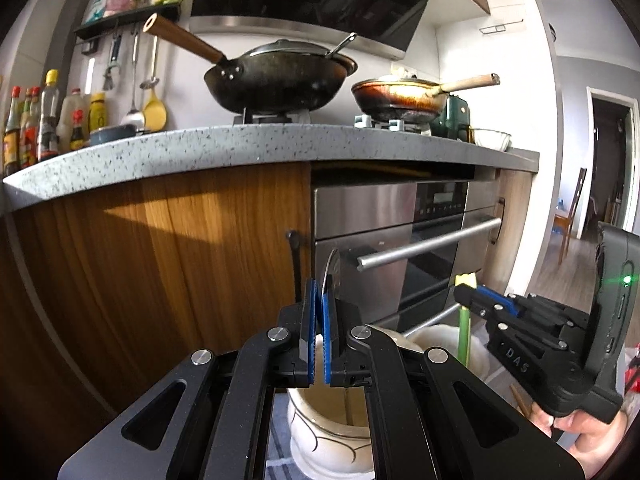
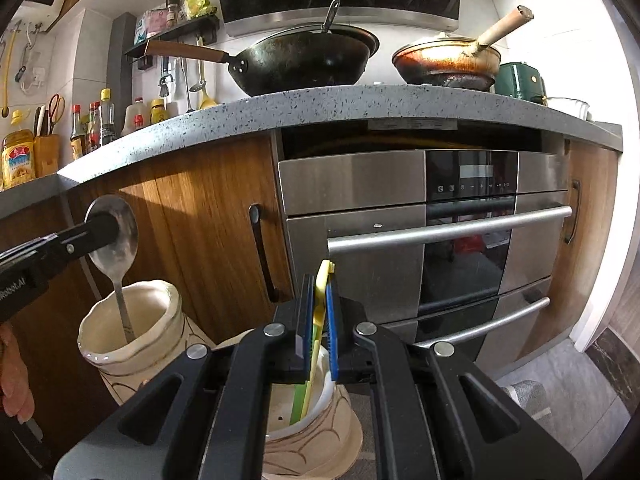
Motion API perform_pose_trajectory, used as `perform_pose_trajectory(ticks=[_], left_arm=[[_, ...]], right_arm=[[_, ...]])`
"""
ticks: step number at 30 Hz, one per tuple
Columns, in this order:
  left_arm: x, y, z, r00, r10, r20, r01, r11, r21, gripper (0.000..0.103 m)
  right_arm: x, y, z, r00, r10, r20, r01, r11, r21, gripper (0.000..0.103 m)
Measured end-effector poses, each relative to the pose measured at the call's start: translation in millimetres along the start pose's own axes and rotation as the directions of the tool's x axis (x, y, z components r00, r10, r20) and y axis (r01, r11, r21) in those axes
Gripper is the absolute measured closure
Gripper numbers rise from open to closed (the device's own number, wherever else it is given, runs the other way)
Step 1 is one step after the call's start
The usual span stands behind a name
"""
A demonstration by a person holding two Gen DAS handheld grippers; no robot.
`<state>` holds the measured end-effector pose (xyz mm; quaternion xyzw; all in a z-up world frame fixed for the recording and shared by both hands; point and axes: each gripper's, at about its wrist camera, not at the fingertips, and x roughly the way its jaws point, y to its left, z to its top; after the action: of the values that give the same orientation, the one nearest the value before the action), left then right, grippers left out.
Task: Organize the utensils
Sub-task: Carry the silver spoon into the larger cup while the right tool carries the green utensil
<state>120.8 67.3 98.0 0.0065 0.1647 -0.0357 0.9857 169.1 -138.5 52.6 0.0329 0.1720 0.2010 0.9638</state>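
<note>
Utensils go handle-down into two cream ceramic jars – left gripper clamps a steel spoon by its bowl, handle already inside the left jar; right gripper pinches a yellow-green spatula, its lower end dipping into the right jar, so both should stand upright once let go.

Left tool grips spoon above jar
</note>
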Motion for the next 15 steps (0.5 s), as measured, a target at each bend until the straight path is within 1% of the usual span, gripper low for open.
perform_pose_trajectory(ticks=[10,15], left_arm=[[10.2,1.5,-8.0,0.999,0.004,-0.047,-0.003,1.0,0.006,0.099],[11.0,2.6,-9.2,0.999,0.01,-0.051,-0.01,1.0,0.003,0.099]], right_arm=[[5.9,0.9,-2.8,0.999,0.006,-0.037,-0.006,1.0,-0.008,0.097],[7.8,-0.5,-3.6,0.999,0.012,-0.045,-0.012,1.0,-0.003,0.097]])
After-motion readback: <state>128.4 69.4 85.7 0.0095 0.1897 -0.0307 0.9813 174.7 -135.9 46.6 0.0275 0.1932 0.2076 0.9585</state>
